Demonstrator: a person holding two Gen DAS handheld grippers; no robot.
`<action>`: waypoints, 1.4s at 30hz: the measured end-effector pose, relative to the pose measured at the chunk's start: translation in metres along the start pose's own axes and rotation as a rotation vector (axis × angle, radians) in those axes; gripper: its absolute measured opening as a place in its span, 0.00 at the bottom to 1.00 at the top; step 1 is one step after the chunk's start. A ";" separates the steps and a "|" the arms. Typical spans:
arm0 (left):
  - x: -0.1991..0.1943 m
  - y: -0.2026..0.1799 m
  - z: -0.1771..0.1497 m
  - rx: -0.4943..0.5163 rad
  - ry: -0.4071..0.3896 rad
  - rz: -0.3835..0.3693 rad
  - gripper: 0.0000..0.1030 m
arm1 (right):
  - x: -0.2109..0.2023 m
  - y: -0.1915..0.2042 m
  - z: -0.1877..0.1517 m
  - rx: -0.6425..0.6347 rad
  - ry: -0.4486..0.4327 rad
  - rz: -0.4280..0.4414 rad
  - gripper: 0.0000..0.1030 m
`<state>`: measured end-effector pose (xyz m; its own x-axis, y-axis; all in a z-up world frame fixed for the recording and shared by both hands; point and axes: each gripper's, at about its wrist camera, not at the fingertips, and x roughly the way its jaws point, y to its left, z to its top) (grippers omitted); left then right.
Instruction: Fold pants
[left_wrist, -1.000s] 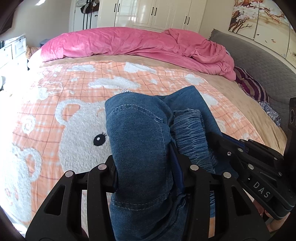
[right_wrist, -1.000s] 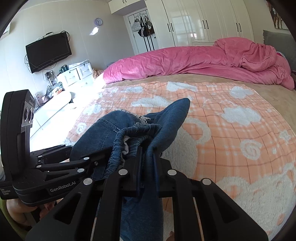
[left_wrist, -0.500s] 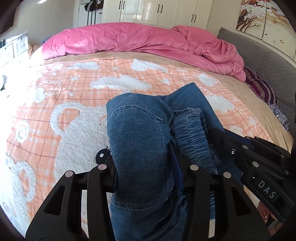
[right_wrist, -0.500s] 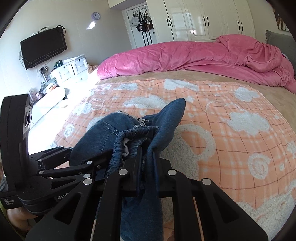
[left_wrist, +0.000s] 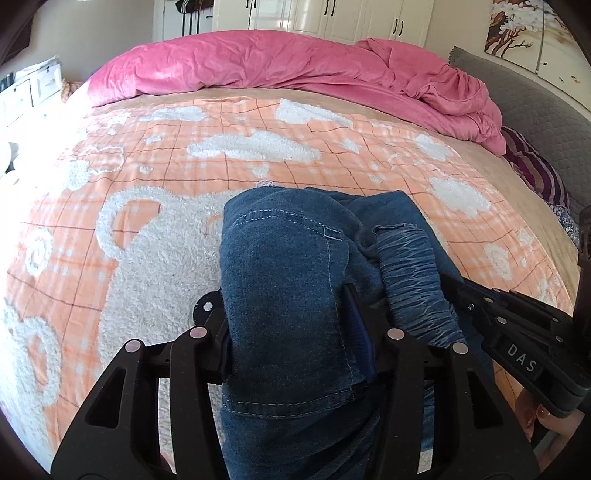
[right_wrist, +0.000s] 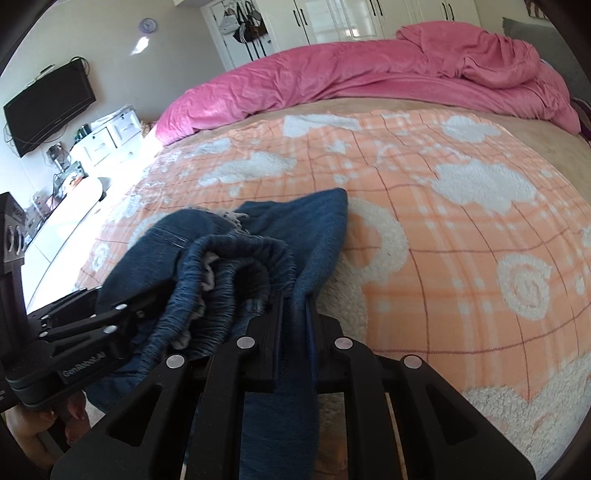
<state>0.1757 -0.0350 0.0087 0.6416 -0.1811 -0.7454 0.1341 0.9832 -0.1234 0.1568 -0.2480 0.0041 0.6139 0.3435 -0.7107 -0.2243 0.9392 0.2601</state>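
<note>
Blue denim pants (left_wrist: 284, 280) with an elastic waistband (left_wrist: 413, 273) hang bunched from both grippers above the bed. My left gripper (left_wrist: 291, 332) is shut on a thick fold of the pants. My right gripper (right_wrist: 295, 317) is shut on a thin edge of the pants (right_wrist: 306, 236) beside the gathered waistband (right_wrist: 229, 273). The two grippers are close side by side: the right one shows at the right of the left wrist view (left_wrist: 517, 339), the left one at the left of the right wrist view (right_wrist: 81, 332). The pants' lower part is hidden below the fingers.
An orange plaid blanket (left_wrist: 258, 147) with white fleece bear and clouds covers the bed. A crumpled pink duvet (left_wrist: 295, 70) lies along the far side. A grey headboard (left_wrist: 535, 99) and striped pillow (left_wrist: 535, 166) are right. White drawers (right_wrist: 107, 136) and a wall TV (right_wrist: 48, 107) are left.
Both grippers, still holding the pants, have moved forward over the bed and lower toward the blanket. The grips are unchanged.
</note>
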 end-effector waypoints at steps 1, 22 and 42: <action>0.001 0.000 0.000 0.001 0.001 -0.001 0.44 | 0.001 -0.002 -0.001 0.007 0.006 -0.004 0.10; -0.002 0.004 -0.011 -0.030 0.010 -0.009 0.62 | 0.000 -0.019 -0.019 0.038 0.043 -0.126 0.43; -0.026 0.000 -0.021 -0.019 -0.014 -0.040 0.83 | -0.031 -0.009 -0.029 0.011 -0.025 -0.121 0.74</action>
<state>0.1430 -0.0297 0.0146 0.6462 -0.2209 -0.7305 0.1463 0.9753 -0.1655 0.1179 -0.2674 0.0054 0.6546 0.2271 -0.7210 -0.1393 0.9737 0.1803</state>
